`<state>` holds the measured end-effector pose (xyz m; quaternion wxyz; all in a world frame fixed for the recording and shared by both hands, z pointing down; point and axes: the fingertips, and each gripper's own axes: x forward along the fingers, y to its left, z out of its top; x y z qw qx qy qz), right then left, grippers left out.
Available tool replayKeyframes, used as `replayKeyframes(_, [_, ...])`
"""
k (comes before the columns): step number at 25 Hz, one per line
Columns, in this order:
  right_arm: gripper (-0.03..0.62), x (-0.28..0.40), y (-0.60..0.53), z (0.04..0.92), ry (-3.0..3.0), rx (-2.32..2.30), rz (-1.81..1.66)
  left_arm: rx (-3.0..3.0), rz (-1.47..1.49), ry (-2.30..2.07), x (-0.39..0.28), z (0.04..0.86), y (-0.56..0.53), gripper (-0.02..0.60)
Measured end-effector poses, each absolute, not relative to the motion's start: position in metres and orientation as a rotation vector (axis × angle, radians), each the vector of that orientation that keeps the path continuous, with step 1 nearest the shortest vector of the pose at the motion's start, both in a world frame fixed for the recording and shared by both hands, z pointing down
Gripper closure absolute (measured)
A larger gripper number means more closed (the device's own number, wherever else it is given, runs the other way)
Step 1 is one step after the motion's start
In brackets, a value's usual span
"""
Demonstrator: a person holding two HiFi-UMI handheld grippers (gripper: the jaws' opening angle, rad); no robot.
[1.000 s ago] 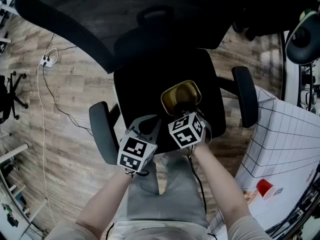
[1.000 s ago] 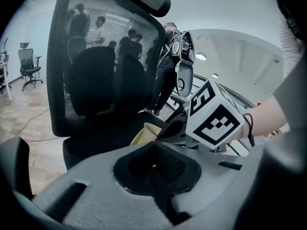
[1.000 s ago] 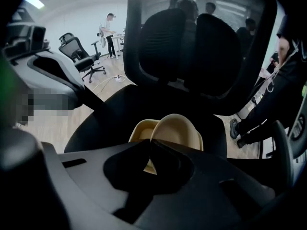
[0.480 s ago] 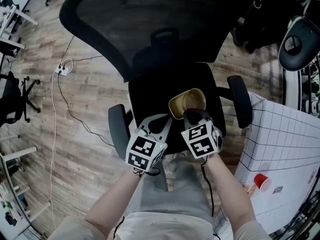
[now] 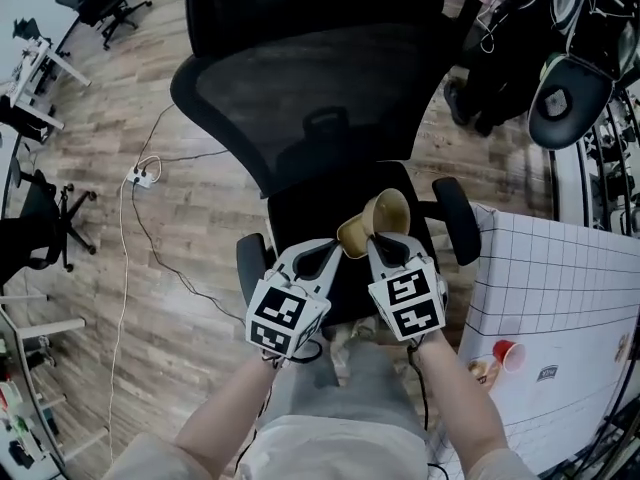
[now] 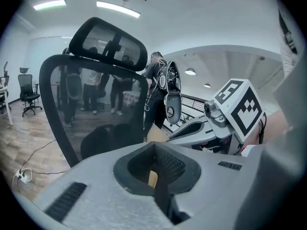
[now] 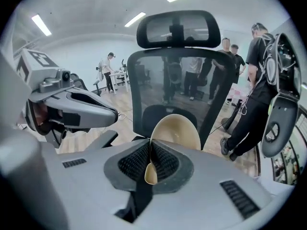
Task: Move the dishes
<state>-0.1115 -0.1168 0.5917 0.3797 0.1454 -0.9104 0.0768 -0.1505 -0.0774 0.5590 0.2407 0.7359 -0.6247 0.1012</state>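
Since your right gripper (image 7: 151, 145) pinches the bowl (image 7: 175, 131) by its rim only, swinging may drop it; left gripper (image 6: 154, 150) closed, empty.

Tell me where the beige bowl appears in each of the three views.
Head view: beige bowl at centre, over the black mesh chair.
Left gripper view: only its edge, just beyond the jaws, centre.
Right gripper view: centre, its rim between the jaws.
Shared landmark: the chair's mesh back.

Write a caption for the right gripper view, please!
The right gripper pinches a bowl by its rim in front of a chair.
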Motion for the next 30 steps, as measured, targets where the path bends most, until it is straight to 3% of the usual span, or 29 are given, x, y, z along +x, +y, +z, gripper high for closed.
replayKeyframes(22, [0.566,-0.115,-0.093,0.321,-2.751,0.522,0.149,2.194,0.024,-1.854,-0.184,0.319,-0.061,0.568])
replayKeyframes(30, [0.566,-0.097,-0.084,0.269,-2.824,0.651,0.030,2.306,0.046,-1.893,-0.175,0.270,-0.056,0.568])
